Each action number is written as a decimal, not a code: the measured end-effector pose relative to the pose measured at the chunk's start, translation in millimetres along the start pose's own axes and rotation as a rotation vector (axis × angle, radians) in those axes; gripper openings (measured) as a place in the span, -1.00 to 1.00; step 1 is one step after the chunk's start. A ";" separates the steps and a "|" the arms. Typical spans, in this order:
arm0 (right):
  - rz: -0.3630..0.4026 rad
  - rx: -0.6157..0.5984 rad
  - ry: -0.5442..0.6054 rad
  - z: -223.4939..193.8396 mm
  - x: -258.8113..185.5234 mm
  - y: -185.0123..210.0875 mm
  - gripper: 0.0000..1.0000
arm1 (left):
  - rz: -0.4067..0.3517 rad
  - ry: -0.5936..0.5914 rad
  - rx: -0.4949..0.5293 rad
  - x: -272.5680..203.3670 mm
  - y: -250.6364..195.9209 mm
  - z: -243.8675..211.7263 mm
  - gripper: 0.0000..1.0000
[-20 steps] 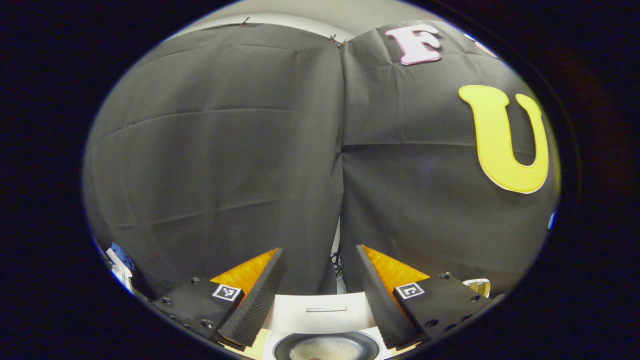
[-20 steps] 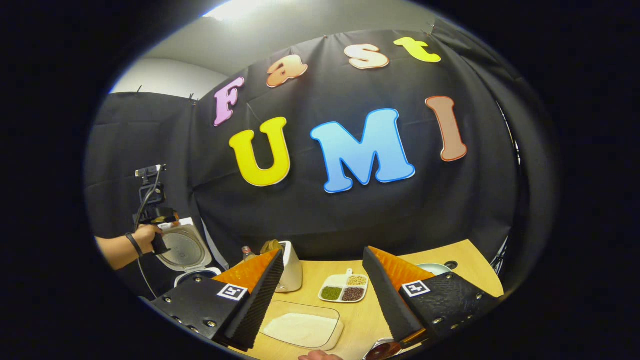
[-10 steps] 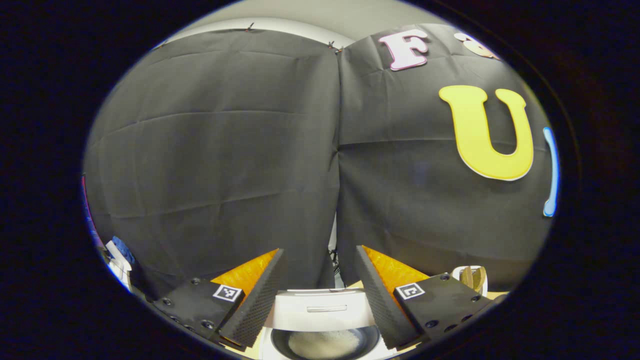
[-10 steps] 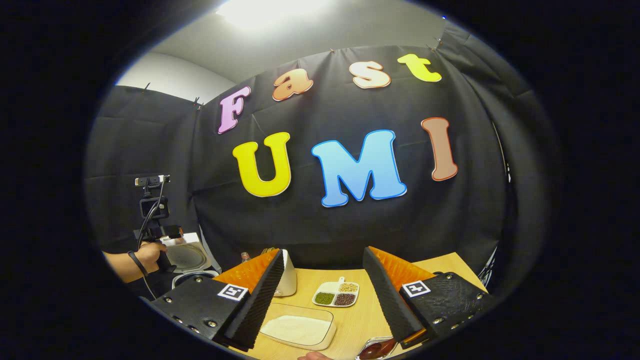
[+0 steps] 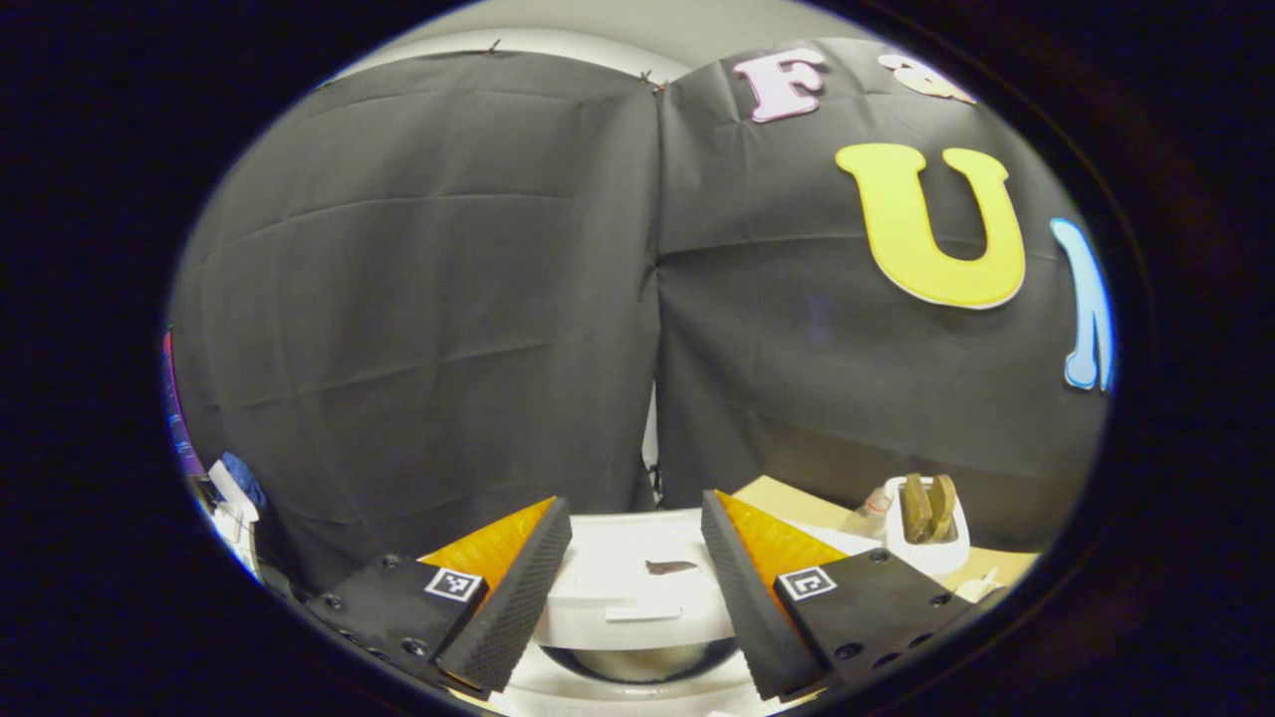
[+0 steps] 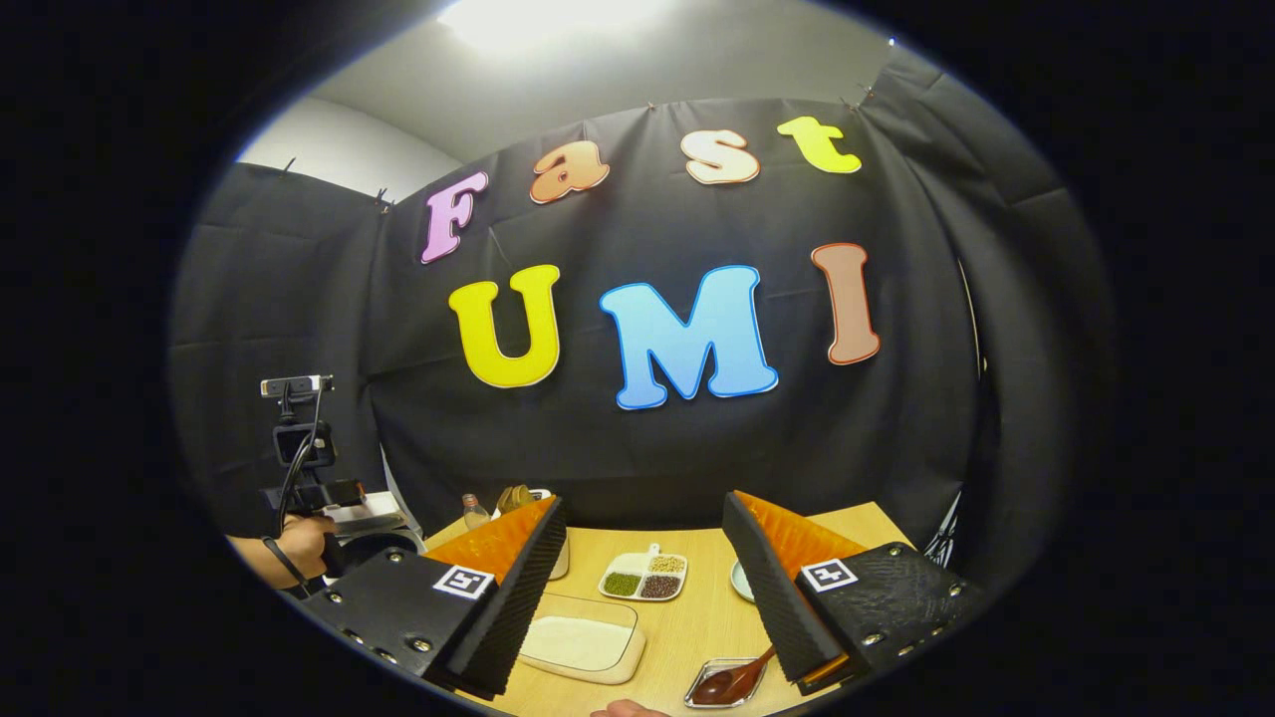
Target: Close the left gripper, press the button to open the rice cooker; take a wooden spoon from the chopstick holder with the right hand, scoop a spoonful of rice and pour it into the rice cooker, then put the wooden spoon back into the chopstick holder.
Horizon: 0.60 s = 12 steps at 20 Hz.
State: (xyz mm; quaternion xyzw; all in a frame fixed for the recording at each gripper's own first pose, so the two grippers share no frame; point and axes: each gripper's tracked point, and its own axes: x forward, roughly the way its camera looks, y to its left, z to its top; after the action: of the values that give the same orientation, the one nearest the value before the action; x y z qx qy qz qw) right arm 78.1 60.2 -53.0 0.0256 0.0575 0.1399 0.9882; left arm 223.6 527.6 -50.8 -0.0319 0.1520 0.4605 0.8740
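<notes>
My left gripper [image 5: 633,498] is open, its fingers either side of the white rice cooker [image 5: 637,588]. The cooker's lid is tilted low, and a dark gap of the pot [image 5: 637,662] shows beneath it. A white chopstick holder [image 5: 926,533] with wooden spoons stands to the right. My right gripper [image 6: 643,498] is open and empty above the wooden table [image 6: 697,622]. A clear tray of white rice [image 6: 581,642] lies below its left finger. Farther left, a hand holds the left gripper [image 6: 299,473] over the rice cooker [image 6: 369,533]. The chopstick holder [image 6: 518,496] peeks out behind my right gripper's left finger.
A divided dish of beans [image 6: 642,578] sits mid-table, and a small dish with a brown spoon [image 6: 727,682] is near the front. A small bottle [image 6: 475,511] stands by the holder. A pale plate edge [image 6: 735,578] shows beside the right finger. Black cloth walls the table's far side.
The rice cooker's lid has come down from upright to a low tilt over the pot. The left gripper view has swung right, bringing the chopstick holder in. Both grippers stay open.
</notes>
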 end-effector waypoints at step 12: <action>0.026 -0.012 0.052 -9.2 -1.4 14.8 0.93 | -0.016 0.205 0.017 24.5 1.8 -48.7 0.85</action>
State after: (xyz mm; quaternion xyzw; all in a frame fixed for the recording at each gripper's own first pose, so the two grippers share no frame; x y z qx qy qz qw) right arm 71.6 74.3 -61.0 0.0166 0.0818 0.1536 0.9846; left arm 223.6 538.6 -104.2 -0.0728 0.2441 0.4465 0.8577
